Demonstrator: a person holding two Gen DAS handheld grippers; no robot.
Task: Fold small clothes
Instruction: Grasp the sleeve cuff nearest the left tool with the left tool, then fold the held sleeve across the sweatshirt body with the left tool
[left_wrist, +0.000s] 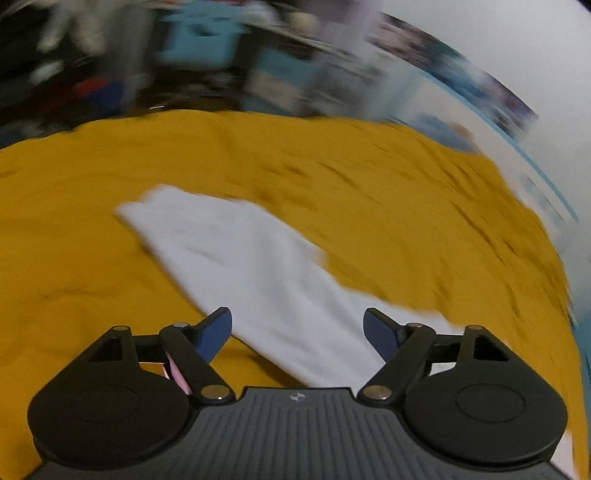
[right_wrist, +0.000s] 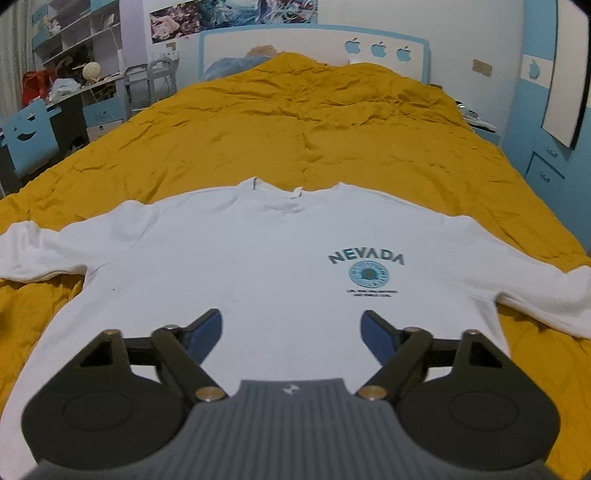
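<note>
A white long-sleeved shirt (right_wrist: 258, 258) with a "NEVADA" print lies flat and face up on a mustard-yellow bedspread (right_wrist: 314, 122), sleeves spread to both sides. My right gripper (right_wrist: 291, 332) hovers over the shirt's lower body, open, with nothing between its blue pads. In the blurred left wrist view, one white sleeve (left_wrist: 240, 266) runs diagonally across the yellow cover. My left gripper (left_wrist: 297, 332) stands open just above the sleeve's near part, and its pads hold nothing.
The bed fills most of both views, with a white and blue headboard (right_wrist: 314, 40) at the far end. A cluttered desk and shelves (right_wrist: 74, 85) stand to the left, with a blue chair (right_wrist: 29, 136) beside the bed. Blue drawers (right_wrist: 546, 166) sit on the right.
</note>
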